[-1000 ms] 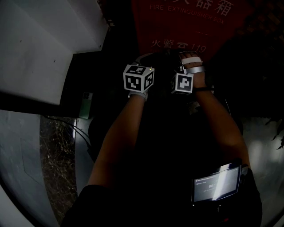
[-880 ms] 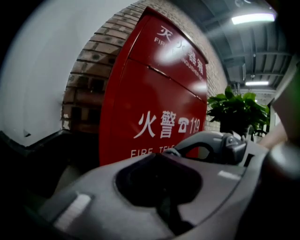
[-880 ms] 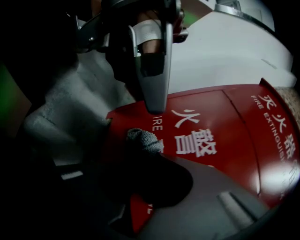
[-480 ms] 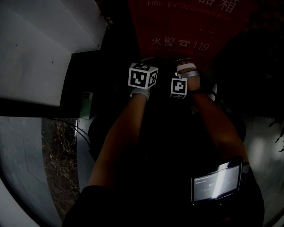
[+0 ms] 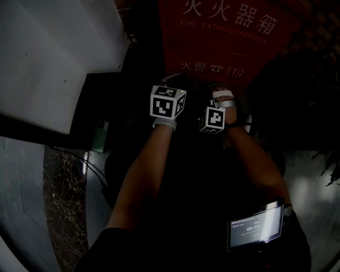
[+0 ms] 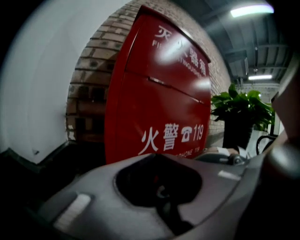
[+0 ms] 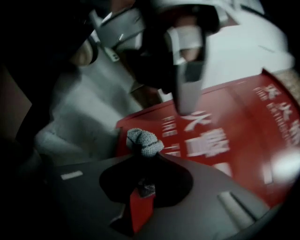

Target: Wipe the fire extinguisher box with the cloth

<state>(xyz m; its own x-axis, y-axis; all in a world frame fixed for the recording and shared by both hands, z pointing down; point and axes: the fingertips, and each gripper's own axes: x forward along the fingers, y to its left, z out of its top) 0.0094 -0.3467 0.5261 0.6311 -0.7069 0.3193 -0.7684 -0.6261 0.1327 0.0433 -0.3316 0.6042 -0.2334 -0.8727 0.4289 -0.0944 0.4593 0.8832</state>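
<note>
Right gripper pinches the cloth; fire extinguisher box stands upright just ahead of it; your left gripper, jaws together, empty, equally near

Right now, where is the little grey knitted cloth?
In the right gripper view, the small grey knitted cloth is bunched up at the tip of the right gripper, pinched in its shut jaws, with the red fire extinguisher box behind it.

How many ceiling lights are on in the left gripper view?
2: one ceiling light at the top right corner, the other lower right, above the potted plant. More may be hidden.
</note>
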